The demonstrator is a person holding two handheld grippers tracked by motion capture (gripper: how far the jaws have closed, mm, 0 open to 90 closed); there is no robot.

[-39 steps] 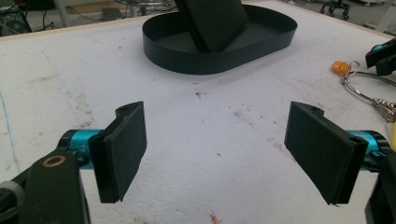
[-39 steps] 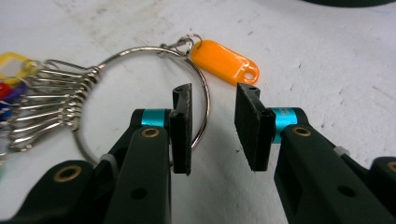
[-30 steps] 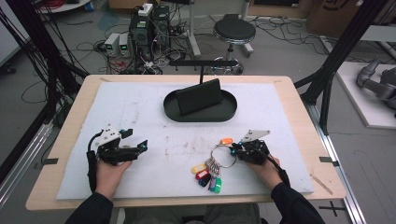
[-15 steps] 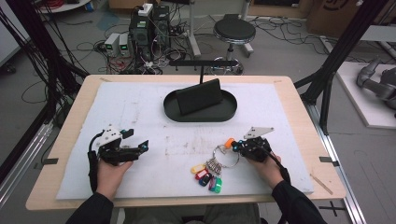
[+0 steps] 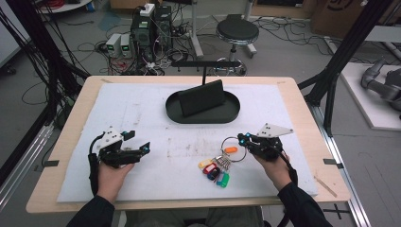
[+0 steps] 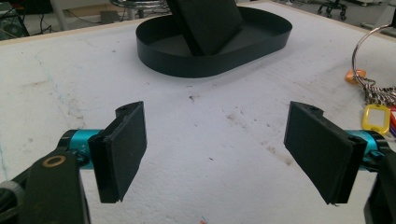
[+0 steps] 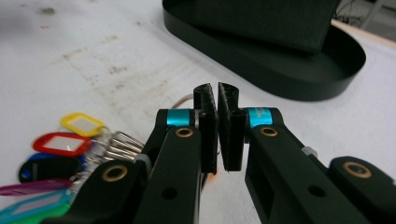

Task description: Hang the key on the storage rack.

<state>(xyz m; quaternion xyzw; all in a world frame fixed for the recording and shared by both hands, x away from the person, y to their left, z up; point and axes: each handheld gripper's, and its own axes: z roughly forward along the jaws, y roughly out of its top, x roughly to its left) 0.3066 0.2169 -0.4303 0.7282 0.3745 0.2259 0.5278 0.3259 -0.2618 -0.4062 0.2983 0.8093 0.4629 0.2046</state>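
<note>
A bunch of keys with coloured tags lies on the white mat, joined to a large metal ring. My right gripper is shut on that ring and holds it tilted up off the mat, while the tags trail on the surface. In the right gripper view the pads meet, the ring's wire pokes out beyond them, and the yellow and red tags lie at the left. My left gripper rests open at the mat's left, with nothing between its pads.
A black oval tray with a dark flat slab leaning in it sits at the mat's far middle. Behind the table stand a black T-shaped post, a stool and cabled equipment. The wooden table edge runs close to the hands.
My right gripper has risen a little, and the key ring now stands up from the mat instead of lying flat. The left gripper has stayed where it was.
</note>
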